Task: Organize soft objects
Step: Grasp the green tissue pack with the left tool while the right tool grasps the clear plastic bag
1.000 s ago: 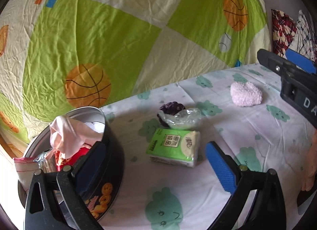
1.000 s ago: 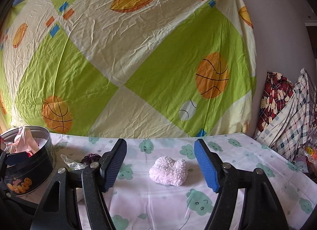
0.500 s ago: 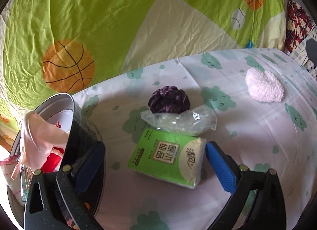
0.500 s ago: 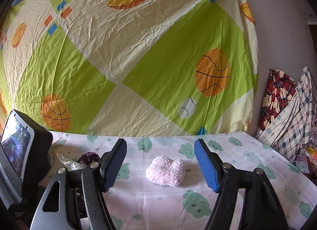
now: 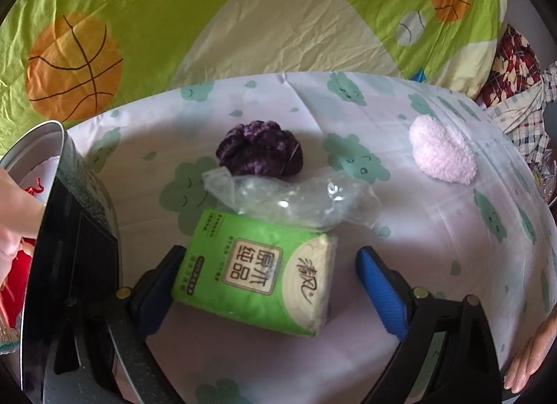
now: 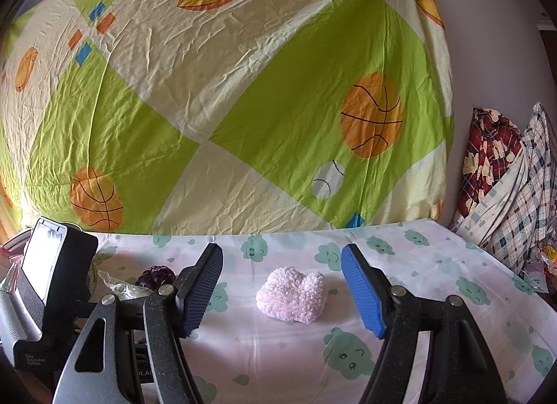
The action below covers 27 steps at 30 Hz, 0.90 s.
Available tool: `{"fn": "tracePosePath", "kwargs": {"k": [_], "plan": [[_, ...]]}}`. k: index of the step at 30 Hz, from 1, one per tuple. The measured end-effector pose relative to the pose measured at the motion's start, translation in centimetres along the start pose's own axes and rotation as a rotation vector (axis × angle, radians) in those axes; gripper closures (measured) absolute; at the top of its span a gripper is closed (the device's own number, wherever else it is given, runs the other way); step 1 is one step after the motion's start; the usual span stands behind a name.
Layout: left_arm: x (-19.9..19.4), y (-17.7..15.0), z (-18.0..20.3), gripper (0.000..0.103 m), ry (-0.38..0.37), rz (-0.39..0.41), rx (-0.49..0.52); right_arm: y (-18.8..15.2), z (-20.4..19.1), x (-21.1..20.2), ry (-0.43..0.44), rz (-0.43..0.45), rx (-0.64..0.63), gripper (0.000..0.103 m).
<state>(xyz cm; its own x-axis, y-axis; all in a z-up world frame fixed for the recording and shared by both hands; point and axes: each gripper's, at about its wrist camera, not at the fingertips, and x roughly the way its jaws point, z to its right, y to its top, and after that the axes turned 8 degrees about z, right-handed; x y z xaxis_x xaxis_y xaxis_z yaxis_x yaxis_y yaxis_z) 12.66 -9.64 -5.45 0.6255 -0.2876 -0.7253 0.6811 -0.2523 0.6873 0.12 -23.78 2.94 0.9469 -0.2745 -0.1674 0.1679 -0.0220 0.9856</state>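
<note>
My left gripper (image 5: pixel 268 275) is open, its blue-padded jaws on either side of a green tissue pack (image 5: pixel 257 268) lying on the cloud-print cloth (image 5: pixel 435 230). Behind the pack lie a crumpled clear plastic bag (image 5: pixel 292 198) and a dark purple yarn scrunchie (image 5: pixel 259 148). A fluffy pink heart-shaped pad (image 5: pixel 440 155) lies further right. My right gripper (image 6: pixel 282 285) is open and empty, with the pink pad (image 6: pixel 292 294) on the cloth just beyond its jaws. The scrunchie (image 6: pixel 155 275) and bag (image 6: pixel 118 285) show at its left.
A round black tin (image 5: pixel 73 216) with pink and red soft items stands at the left, close to my left finger. A green and cream sports-print sheet (image 6: pixel 243 90) hangs behind the table. Plaid bedding (image 6: pixel 504 174) is piled at the right. The left gripper's body (image 6: pixel 45 292) is at the right view's left.
My left gripper has moved forward and down from beside the tin until its jaws straddle the tissue pack. The right gripper has barely moved.
</note>
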Motion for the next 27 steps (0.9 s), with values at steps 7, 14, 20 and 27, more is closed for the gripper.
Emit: {"fn": "tracePosePath", "kwargs": {"k": [7, 14, 20, 27], "plan": [[-1.2, -0.8, -0.8, 0.027, -0.023, 0.026, -0.07, -0.1, 0.2, 0.3, 0.025, -0.019, 0.013, 0.03], [-3.9, -2.4, -0.4, 0.027, -0.022, 0.021, -0.018, -0.6, -0.2, 1.1, 0.131, -0.081, 0.031, 0.03], [-9.2, -1.7, -2.4, 0.027, 0.011, 0.18, 0.027, -1.2, -2.0, 1.2, 0.202, -0.117, -0.025, 0.03], [-13.5, 0.1, -7.6, 0.027, 0.11, 0.336, -0.077, -3.4, -3.6, 3.7, 0.398, -0.394, 0.237, 0.03]]}}
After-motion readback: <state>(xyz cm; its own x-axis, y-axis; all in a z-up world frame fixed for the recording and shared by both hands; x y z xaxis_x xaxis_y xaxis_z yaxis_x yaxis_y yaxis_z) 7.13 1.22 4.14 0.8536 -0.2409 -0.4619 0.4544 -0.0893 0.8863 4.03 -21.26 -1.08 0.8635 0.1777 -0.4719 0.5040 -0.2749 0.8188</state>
